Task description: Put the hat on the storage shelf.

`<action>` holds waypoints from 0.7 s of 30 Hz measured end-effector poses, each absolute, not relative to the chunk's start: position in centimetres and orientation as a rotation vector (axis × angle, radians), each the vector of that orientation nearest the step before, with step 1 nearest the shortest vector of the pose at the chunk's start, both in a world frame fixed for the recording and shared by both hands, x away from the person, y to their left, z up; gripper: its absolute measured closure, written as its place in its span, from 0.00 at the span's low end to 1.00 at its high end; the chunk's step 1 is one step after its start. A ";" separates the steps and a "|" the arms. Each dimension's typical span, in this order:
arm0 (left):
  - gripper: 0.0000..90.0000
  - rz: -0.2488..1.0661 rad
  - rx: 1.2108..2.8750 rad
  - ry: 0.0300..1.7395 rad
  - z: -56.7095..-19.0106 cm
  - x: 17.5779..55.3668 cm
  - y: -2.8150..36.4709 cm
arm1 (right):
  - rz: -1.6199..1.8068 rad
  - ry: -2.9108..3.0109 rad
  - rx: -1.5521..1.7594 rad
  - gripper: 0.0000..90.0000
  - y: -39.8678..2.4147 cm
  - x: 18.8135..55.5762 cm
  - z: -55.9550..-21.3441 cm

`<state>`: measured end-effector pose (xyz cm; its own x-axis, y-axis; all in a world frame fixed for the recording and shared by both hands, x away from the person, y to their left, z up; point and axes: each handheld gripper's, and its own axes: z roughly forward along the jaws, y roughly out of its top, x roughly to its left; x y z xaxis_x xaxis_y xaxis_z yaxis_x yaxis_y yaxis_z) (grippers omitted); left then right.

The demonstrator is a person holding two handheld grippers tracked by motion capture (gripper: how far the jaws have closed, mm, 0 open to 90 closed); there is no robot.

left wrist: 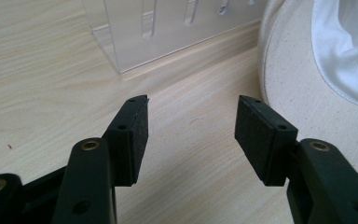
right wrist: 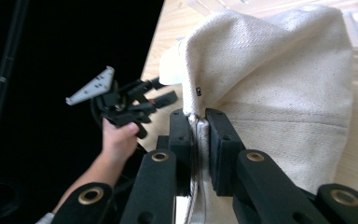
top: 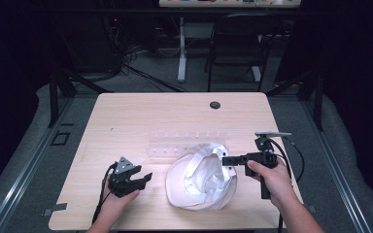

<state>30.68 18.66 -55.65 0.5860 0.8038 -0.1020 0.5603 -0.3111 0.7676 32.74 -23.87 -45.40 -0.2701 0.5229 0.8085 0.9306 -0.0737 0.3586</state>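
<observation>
A cream fabric hat [top: 201, 187] with a white lining lies upside down on the wooden table [top: 126, 116], near the front middle. My right gripper [top: 226, 161] reaches in from the right and is shut on the hat's rim. In the right gripper view, the fabric edge [right wrist: 279, 74] is pinched between the pads [right wrist: 198, 114] and the hat rises beyond them. My left gripper [top: 143, 178] rests low at the hat's left side, open, with nothing between its fingers [left wrist: 191, 100]. The hat's brim [left wrist: 298, 79] lies just right of them.
A clear plastic rack [top: 184, 143] with slots lies flat behind the hat, close to the left gripper [left wrist: 168, 32]. A dark cable hole [top: 215, 105] sits near the table's far edge. A chair [top: 238, 43] and table legs stand beyond.
</observation>
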 end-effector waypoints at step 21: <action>0.50 0.384 2.016 1.079 -55.6 30.7 18.6 | -1.405 -1.637 -1.439 0.91 -22.3 33.2 -42.3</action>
